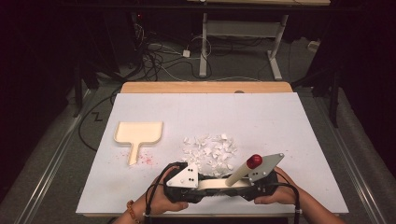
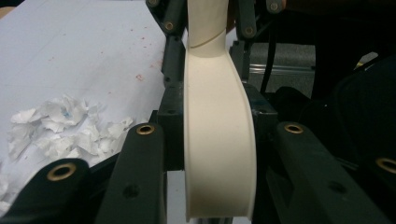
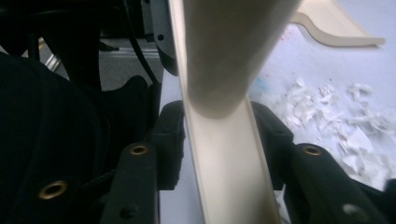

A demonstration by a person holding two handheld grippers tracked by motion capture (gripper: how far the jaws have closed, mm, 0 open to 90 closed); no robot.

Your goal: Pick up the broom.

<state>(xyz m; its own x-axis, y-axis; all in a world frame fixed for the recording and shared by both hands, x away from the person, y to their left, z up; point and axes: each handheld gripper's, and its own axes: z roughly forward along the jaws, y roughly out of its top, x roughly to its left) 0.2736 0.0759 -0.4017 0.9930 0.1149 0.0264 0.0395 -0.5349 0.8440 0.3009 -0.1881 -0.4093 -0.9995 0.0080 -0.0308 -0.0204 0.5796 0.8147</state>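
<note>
Fingers [image 2: 140, 177] of the left gripper [image 1: 205, 183] are closed on the cream body of a brush [image 1: 219, 185], which is clamped upright between them. The fingers [image 3: 169, 140] of the right gripper [image 1: 243, 185] are pressed against the same body from the opposite end, under the round handle with its red tip [image 1: 254, 161]. The brush is thus held between both grippers, just above the near edge of the bench [image 1: 280, 121]. Little of the sweeping appears to be done: the paper scraps [image 1: 210, 151] are heaped mid-bench, just beyond the brush. The dustpan [image 1: 138, 132] lies flat to the left, well apart from the scraps, with none seen in it. Sweeping and collecting are judged still to be done.
</note>
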